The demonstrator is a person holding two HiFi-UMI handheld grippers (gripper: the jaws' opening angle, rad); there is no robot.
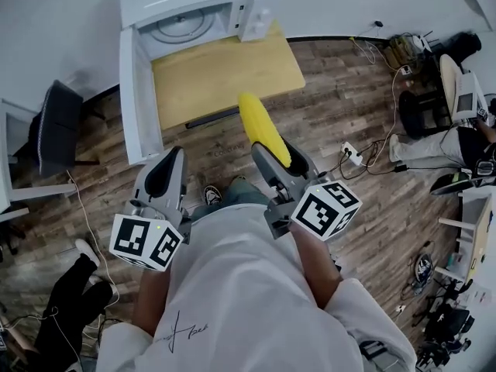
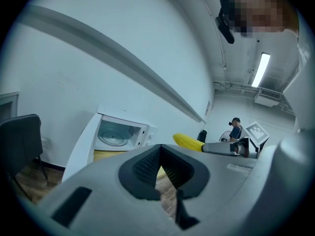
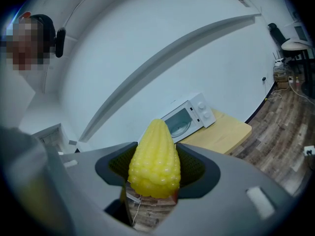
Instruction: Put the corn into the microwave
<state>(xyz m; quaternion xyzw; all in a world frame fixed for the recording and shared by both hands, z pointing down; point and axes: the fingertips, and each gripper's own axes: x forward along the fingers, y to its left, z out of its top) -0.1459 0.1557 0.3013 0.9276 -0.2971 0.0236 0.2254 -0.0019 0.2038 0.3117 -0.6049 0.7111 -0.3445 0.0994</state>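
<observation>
Over the plank floor point(image 1: 349, 107), just short of the table point(image 1: 232, 68), both arms reach forward from the chest, side by side and tipped slightly downward. The right gripper point(image 1: 275, 152) pinches the corn point(image 1: 262, 126) by its thick end, jaws spread around it, with the tip aimed toward the table's near edge. The left gripper point(image 1: 167, 165) is empty, its jaws pressed together. The microwave point(image 1: 194, 10) sits at the table's far left, cavity exposed. Its door point(image 1: 136, 91) swings wide to the left, and the door's free edge comes near the left gripper. Bare tabletop lies right of the door. A dark chair point(image 1: 54, 122) stands at the left and cables point(image 1: 364, 153) trail at the right.
</observation>
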